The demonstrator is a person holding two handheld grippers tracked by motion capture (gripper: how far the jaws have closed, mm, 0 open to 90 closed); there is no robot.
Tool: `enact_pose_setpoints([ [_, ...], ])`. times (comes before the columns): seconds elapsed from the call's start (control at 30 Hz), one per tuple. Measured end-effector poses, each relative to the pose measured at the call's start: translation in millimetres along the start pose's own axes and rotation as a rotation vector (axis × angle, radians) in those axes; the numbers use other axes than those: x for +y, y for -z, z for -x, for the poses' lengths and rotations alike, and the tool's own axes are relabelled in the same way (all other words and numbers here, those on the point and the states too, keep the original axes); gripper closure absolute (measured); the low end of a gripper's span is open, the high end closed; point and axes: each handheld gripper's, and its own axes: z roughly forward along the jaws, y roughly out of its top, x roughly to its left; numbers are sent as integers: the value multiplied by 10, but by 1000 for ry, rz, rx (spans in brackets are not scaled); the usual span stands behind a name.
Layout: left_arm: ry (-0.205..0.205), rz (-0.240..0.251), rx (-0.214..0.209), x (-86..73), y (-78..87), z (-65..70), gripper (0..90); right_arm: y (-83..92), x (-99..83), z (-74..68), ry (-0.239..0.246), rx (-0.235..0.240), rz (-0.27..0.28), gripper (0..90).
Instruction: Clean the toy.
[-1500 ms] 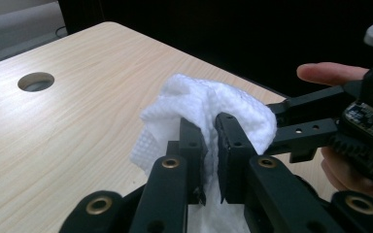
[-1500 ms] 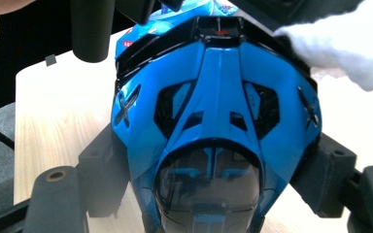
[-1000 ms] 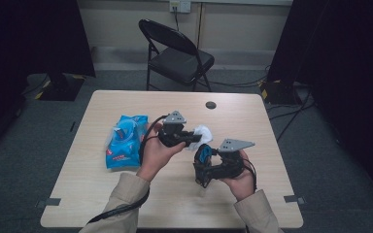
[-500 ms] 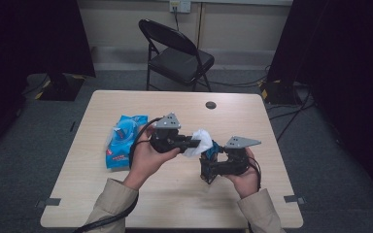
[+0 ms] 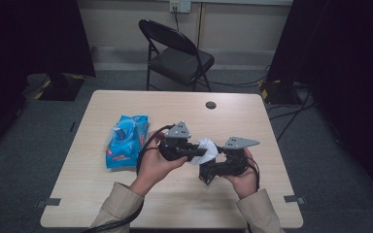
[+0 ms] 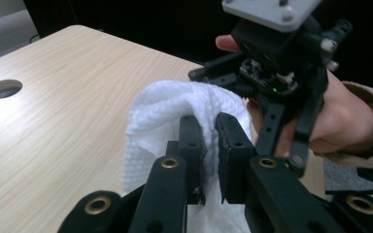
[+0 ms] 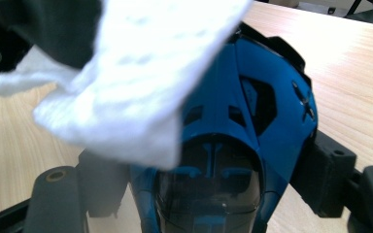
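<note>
Left gripper (image 5: 201, 151) in the high view is clenched on a white wipe (image 5: 207, 148), held above the middle of the table (image 5: 184, 208), nearer the front edge than the back. Just beside it the right gripper (image 5: 212, 170) clamps a blue toy car, little of which can be made out from up here. A blue wipe pack (image 5: 125, 141) lies toward the table's left edge, well apart.

From the left gripper view, the jaws stand nearly together with a fold of the wipe (image 6: 175, 114) between them. It looks soft, light and limp; a pinch on a bunched fold seems right, and it will drape rather than push.

From the right gripper view, the car (image 7: 243, 131) sits crosswise between widely spread jaws, gripped at its flanks. It looks like hard, glossy plastic: stiff, light, probably a little slippery, so the sides are the sensible hold. Its long axis runs along the gripper, dark windscreen nearest the camera; which end is the front I cannot tell. The wipe (image 7: 121, 92) drapes over its upper left.
</note>
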Motion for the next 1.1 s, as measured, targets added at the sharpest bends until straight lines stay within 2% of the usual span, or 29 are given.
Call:
enact_pose_setpoints([
  [0.23,-3,5,15,98,-36,-43,823,-8,23,-33,12,9,5,250],
  [0.7,15,-9,13,220,-191,-154,821,-39,43,-109,46,38,-2,250],
  [0.93,49,-16,29,166,-293,-272,822,-53,84,-196,74,64,3,250],
  [1.1,63,-18,36,119,-316,-319,821,-48,77,-189,68,65,9,250],
])
